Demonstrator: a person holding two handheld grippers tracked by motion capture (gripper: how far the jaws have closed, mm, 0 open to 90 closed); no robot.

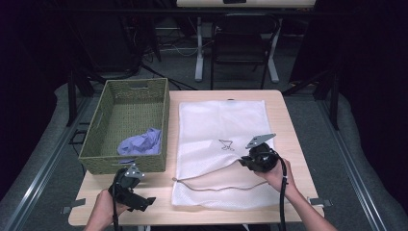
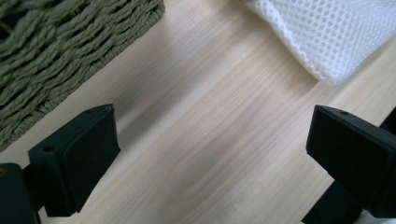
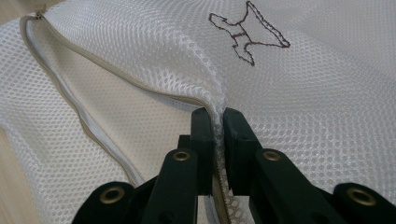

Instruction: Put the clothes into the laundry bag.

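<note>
Left tongs (image 2: 210,154) wide open over bare desk (image 2: 205,121) near basket (image 1: 126,124); right tongs (image 3: 219,126) pinch white mesh bag (image 3: 299,102) at its zipper edge.

left claw (image 1: 137,190) open, right claw (image 3: 219,122) clamped

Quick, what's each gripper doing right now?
Left gripper: open, holding nothing, over the table.
Right gripper: shut on the mesh bag edge by its zipper.

no legible txt; just stitched outline motif on mesh bag (image 3: 303,116)
</note>
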